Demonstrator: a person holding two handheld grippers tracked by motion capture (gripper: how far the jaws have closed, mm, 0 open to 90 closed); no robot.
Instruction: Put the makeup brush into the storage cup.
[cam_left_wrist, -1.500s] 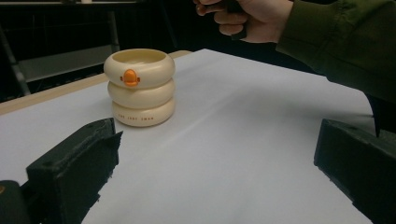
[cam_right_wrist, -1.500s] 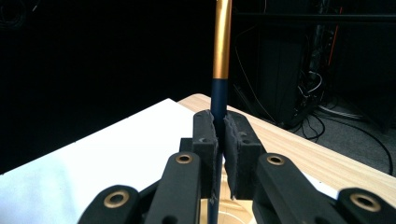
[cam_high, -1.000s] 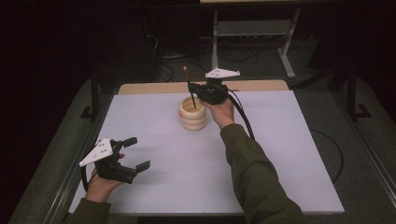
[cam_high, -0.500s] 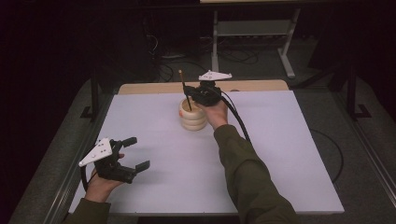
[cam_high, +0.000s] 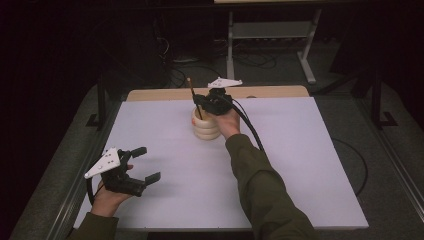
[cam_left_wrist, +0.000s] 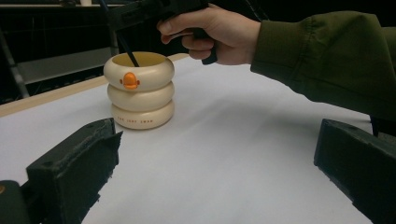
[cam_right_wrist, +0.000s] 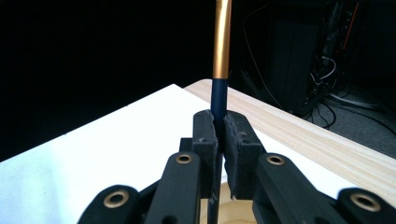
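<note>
Right gripper view has the right gripper (cam_right_wrist: 219, 140) clamped tight on a dark pen (cam_right_wrist: 218, 93) with a gold upper section, held upright over the cream ringed holder (cam_high: 206, 126) near the table's (cam_high: 310, 165) far edge. Pen's lower end dips inside it. Left gripper (cam_high: 142, 164) sits spread wide, holding nothing, at the near left.

Cream ringed holder (cam_left_wrist: 139, 90) with an orange duck mark on the top ring. Pen (cam_right_wrist: 220, 70): dark navy barrel, gold upper section. Black grippers, left (cam_high: 141, 164) and right (cam_right_wrist: 219, 140); white table (cam_high: 300, 150), olive-green sleeve (cam_left_wrist: 327, 56).
</note>
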